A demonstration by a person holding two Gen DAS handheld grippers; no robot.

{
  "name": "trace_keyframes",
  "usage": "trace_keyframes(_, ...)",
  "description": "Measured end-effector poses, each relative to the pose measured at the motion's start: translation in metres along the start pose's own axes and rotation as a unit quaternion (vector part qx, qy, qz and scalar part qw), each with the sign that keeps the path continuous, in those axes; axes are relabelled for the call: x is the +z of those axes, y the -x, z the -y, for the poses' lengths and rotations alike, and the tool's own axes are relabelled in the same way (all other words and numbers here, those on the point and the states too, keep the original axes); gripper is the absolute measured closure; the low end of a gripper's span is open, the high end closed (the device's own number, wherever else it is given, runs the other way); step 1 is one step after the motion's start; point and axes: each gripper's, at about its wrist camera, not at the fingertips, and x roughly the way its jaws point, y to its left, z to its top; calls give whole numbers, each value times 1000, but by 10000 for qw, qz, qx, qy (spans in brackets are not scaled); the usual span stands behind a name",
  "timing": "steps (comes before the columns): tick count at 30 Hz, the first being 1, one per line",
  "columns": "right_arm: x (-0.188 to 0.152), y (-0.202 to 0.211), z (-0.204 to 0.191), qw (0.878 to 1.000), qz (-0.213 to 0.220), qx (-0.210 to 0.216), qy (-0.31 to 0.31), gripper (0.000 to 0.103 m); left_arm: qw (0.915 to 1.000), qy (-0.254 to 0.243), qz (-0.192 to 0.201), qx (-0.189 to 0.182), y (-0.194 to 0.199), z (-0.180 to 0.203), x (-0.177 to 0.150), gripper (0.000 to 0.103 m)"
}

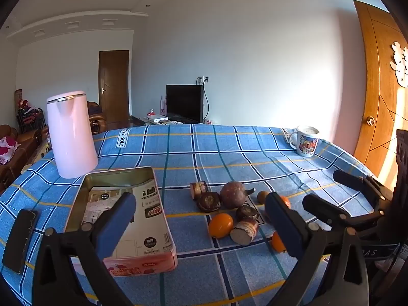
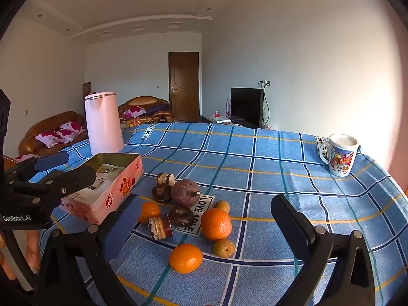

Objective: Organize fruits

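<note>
A pile of fruit lies on the blue checked tablecloth [image 1: 229, 153]: a round purple-brown fruit [image 1: 232, 194] [image 2: 185, 192], several dark water chestnuts [image 1: 209, 201] [image 2: 181, 215], oranges [image 1: 220, 225] [image 2: 216, 224] and small yellow fruits [image 2: 224, 247]. An open pink tin box [image 1: 122, 219] [image 2: 107, 188] with paper inside sits left of the pile. My left gripper [image 1: 201, 211] is open and empty, above the box and pile. My right gripper [image 2: 206, 214] is open and empty, just before the pile; it also shows at the right of the left wrist view [image 1: 339, 199].
A pink kettle [image 1: 71, 135] [image 2: 103, 122] stands behind the box. A printed mug [image 1: 307, 140] [image 2: 340, 154] stands at the far right. A black phone [image 1: 19, 239] lies at the left table edge. A wooden door [image 1: 380, 81] is on the right.
</note>
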Motion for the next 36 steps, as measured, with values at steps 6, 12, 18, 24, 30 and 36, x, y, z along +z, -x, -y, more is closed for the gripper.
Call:
trace_keyframes(6,-2,3,4,10000,59,-5,-76,1,10000,35,26,-17,2,-2,0,0)
trace_keyframes(12,-3,4,4,9999,-11,5,-142,1,10000,7,-23,-8,-1,-1,-5,0)
trace_keyframes(18,-4,6,2,9999,-15,14,-159,1,10000,27,-21,-5,1,-1,-5,0)
trace_keyframes(24,-7,5,1,9999,-25,42,-155,1,10000,43,-23,0,2,-1,-5,0)
trace_keyframes(30,-8,5,-2,9998,-49,73,-154,1,10000,50,-18,16,3,-2,-4,0)
trace_keyframes(36,-10,4,-4,9998,-66,99,-146,1,10000,56,-24,33,3,-3,-4,0)
